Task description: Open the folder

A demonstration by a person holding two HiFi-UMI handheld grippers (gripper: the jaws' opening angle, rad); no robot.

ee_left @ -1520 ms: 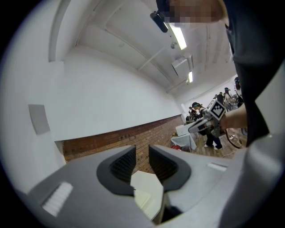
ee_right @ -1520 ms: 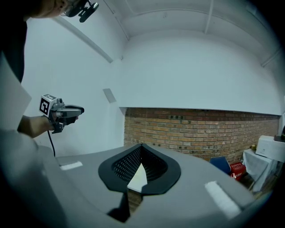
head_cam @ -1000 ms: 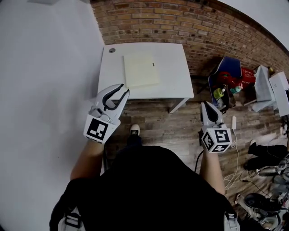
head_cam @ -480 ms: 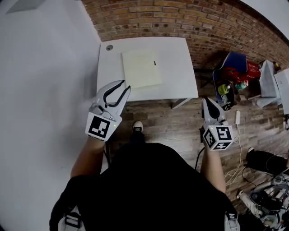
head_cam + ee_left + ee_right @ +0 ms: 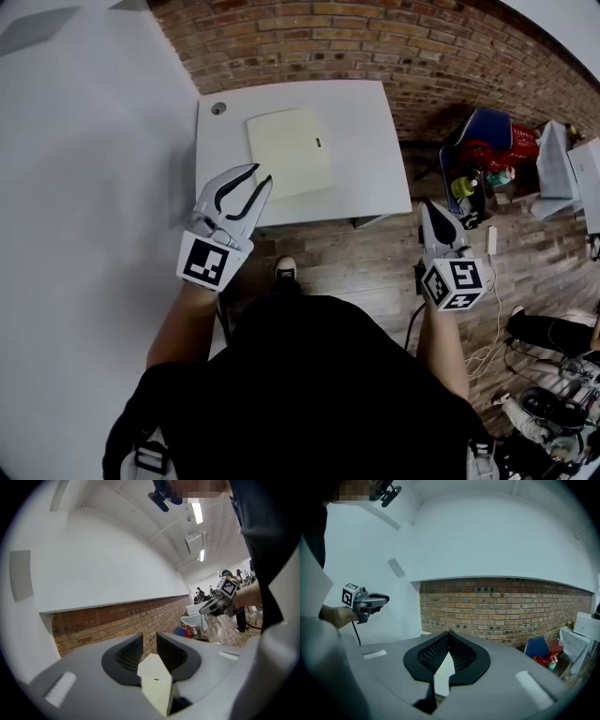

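Left hand-held gripper [image 5: 260,176], jaws a sliver apart, and right hand-held gripper [image 5: 425,208], jaws pressed together, hang empty near the desk [image 5: 366,141], likely because the reach is unfinished, and the head view shows the whole cream folder [image 5: 289,152] lying closed on it, while their own views settle the jaws.

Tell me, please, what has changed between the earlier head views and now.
Both the left gripper and right gripper have advanced toward the table; the left one's tips now reach its near edge in the head view, beside the folder. Nothing was gripped or released. The folder stays closed and flat.
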